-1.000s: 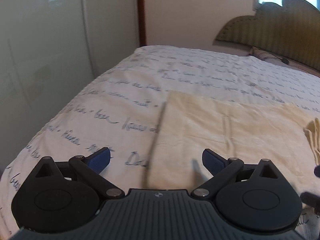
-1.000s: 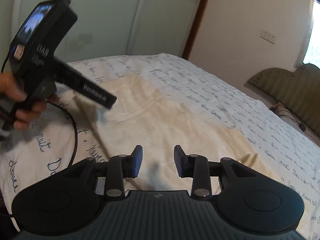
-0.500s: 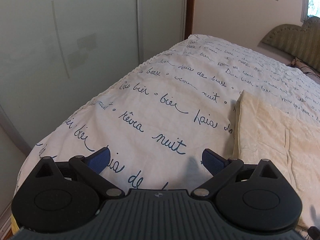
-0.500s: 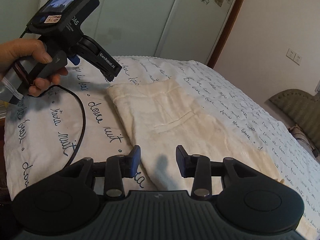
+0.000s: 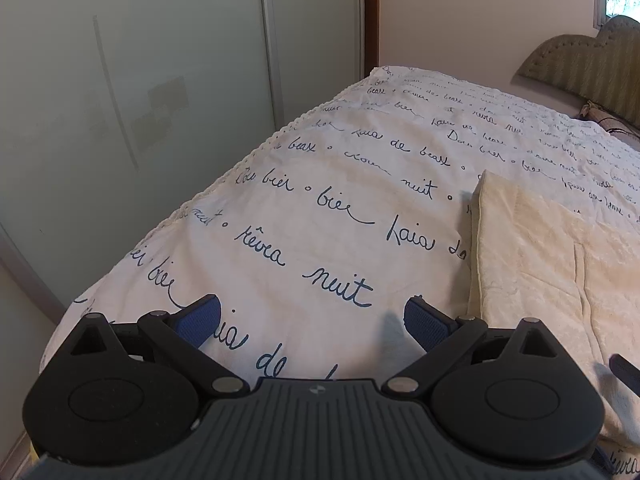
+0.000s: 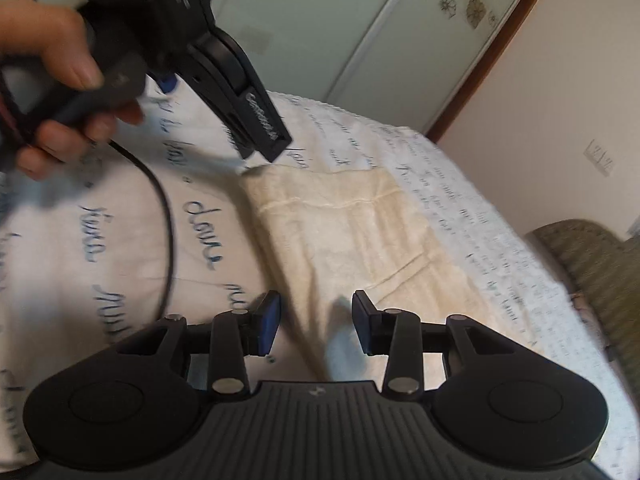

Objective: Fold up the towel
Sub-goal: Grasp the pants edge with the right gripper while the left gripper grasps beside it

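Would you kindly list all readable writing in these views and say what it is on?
"nuit": bedspread, blue script.
"de": the bedspread too.
"bien"-like and "rêve"-like words: the bedspread, uncertain.
Lettering on the left gripper body: too blurred to read.
towel: no text.

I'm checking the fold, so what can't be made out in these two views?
- Towel: left view's right edge cuts it off; how far it runs is unseen.
- Towel's near end, right view: hidden behind the right gripper.
- Left gripper, right view: motion-blurred; whether it touches the towel corner cannot be told.
- Bedspread lettering, right view: blurred.
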`<move>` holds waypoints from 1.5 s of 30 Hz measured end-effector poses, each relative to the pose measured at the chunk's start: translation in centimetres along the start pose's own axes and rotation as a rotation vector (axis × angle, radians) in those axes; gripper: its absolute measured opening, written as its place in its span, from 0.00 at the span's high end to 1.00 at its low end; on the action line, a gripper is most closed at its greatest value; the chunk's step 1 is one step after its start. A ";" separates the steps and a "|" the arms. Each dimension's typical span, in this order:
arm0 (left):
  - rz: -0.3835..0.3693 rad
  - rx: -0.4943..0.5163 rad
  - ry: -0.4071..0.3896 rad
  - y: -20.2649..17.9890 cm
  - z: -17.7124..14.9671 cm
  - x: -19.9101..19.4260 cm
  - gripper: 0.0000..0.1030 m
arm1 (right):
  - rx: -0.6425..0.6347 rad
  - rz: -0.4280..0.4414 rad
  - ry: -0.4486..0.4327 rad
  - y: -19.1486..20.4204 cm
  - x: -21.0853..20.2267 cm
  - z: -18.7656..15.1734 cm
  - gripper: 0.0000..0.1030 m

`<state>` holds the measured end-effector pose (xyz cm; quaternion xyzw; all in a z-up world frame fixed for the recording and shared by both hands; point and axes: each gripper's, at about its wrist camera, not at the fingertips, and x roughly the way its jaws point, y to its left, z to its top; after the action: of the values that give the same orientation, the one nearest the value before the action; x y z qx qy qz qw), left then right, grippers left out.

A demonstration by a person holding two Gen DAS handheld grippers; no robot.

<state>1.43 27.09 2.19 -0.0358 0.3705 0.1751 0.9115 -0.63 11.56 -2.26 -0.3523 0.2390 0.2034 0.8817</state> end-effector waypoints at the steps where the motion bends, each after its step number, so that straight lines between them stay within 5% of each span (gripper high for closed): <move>1: -0.019 -0.016 0.011 0.2 0.1 0.1 0.03 | -0.019 -0.023 0.002 0.4 0.3 0.1 0.63; 7: -0.268 -0.167 0.122 1.6 0.9 1.7 0.04 | -0.114 -0.096 -0.038 2.5 2.2 0.6 0.65; 10: -0.359 -0.236 0.150 2.0 1.5 2.3 0.03 | -0.135 -0.113 -0.062 2.8 2.8 1.0 0.84; 20: -0.838 -0.495 0.360 -0.5 3.4 7.7 0.03 | 0.098 -0.048 -0.159 -2.4 -0.3 1.3 0.90; 28: -0.888 -0.645 0.339 -0.6 2.8 9.9 0.01 | 0.055 0.004 -0.112 -1.2 0.8 1.0 0.90; 36: -0.852 -0.501 0.371 -3.8 4.1 10.9 0.09 | 0.131 -0.006 -0.130 -2.4 1.2 0.9 0.89; 39: -0.796 -0.482 0.370 -4.5 4.3 11.0 0.36 | 0.109 0.017 -0.093 -2.2 2.3 0.9 0.86; 41: -0.721 -0.433 0.376 -4.6 4.2 10.8 0.85 | 0.117 0.013 -0.085 -2.1 2.8 0.7 0.86; 45: -0.737 -0.419 0.303 -3.9 4.0 9.0 0.86 | 0.155 -0.024 -0.134 -2.7 1.5 0.5 0.92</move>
<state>11.43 26.83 -1.40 -0.3746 0.4188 -0.0974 0.8215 2.16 10.41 -1.41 -0.2716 0.1900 0.1969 0.9227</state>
